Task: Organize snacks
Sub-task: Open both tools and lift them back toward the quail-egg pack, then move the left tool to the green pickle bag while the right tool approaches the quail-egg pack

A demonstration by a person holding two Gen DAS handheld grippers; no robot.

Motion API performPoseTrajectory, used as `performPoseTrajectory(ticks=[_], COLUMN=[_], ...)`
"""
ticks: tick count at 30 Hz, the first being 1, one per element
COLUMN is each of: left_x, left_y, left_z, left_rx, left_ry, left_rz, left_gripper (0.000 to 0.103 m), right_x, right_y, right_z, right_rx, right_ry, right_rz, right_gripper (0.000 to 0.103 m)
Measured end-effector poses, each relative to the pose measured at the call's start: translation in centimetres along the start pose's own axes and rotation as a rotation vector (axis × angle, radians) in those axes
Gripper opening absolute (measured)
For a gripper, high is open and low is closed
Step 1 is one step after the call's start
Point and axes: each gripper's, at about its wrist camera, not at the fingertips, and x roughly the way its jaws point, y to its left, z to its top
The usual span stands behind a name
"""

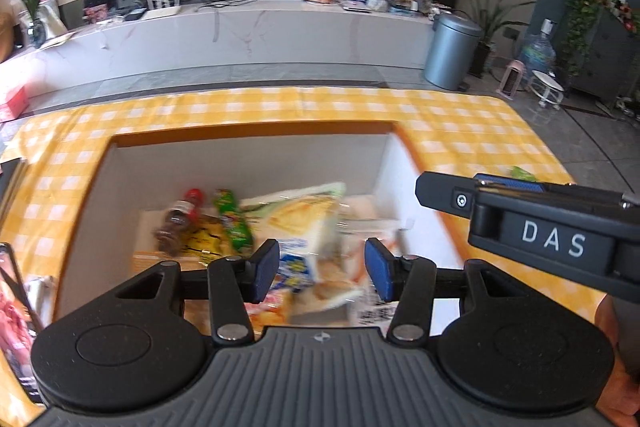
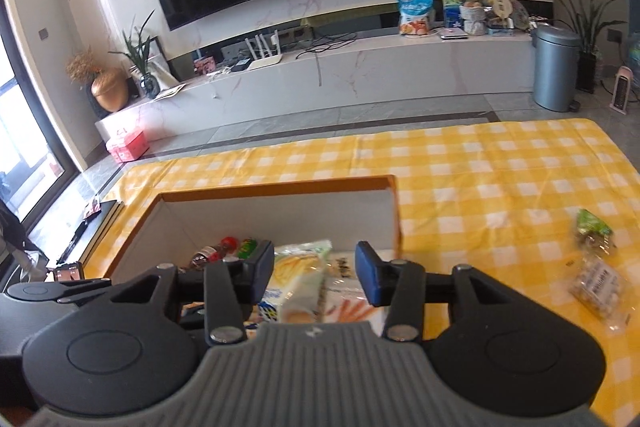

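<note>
An orange-rimmed white box (image 1: 256, 131) (image 2: 276, 187) sits on the yellow checked tablecloth and holds several snacks: a red-capped bottle (image 1: 180, 219) (image 2: 216, 251), a green packet (image 1: 234, 223), a pale yellow-green bag (image 1: 300, 211) (image 2: 304, 267) and clear packs. My left gripper (image 1: 322, 269) is open and empty above the box contents. My right gripper (image 2: 316, 273) is open and empty over the box's near right part; it shows side-on in the left wrist view (image 1: 520, 223). Two snack packs lie loose on the cloth to the right: a green one (image 2: 592, 227) and a clear one (image 2: 598, 287).
A phone (image 2: 68, 273) stands at the left of the box. Beyond the table (image 2: 500, 163) are a white TV bench (image 2: 360, 67), a grey bin (image 2: 556, 67), plants and a red box (image 2: 128, 145) on the floor.
</note>
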Motion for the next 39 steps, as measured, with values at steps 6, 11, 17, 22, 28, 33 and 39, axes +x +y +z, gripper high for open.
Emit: performPoseTrajectory(ticks=[6, 11, 17, 22, 28, 33, 39], left_x=[0.3, 1.0, 2.6, 4.0, 6.6, 8.6, 10.9], left_y=[-4.0, -7.7, -11.1, -13.4, -15.2, -16.8, -18.4], left_z=[-0.7, -1.1, -0.9, -0.4, 0.6, 1.5, 2.3], left_rx=[0.054, 0.107, 0.137, 0.173, 0.219, 0.270, 0.302], left_ry=[0.007, 0.004, 0.012, 0.001, 0.033, 0.084, 0.141], left_rz=[-0.081, -0.151, -0.208, -0.234, -0.272, -0.286, -0.305], left_gripper=[0.062, 0.077, 0.089, 0.098, 0.099, 0.099, 0.098], right_x=[-3.3, -5.5, -7.2, -7.4, -6.9, -5.4, -2.4], right_y=[-3.4, -7.7, -12.7, -16.3, -20.0, -22.3, -24.4], right_z=[-1.9, -3.3, -5.0, -6.2, -7.6, -7.9, -7.6], right_rx=[0.025, 0.072, 0.119, 0.150, 0.151, 0.144, 0.145], right_ry=[-0.043, -0.068, -0.071, -0.046, -0.014, 0.024, 0.075], right_rz=[-0.098, -0.199, -0.325, -0.412, -0.478, -0.475, -0.421], right_gripper=[0.045, 0.047, 0.062, 0.067, 0.067, 0.067, 0.063])
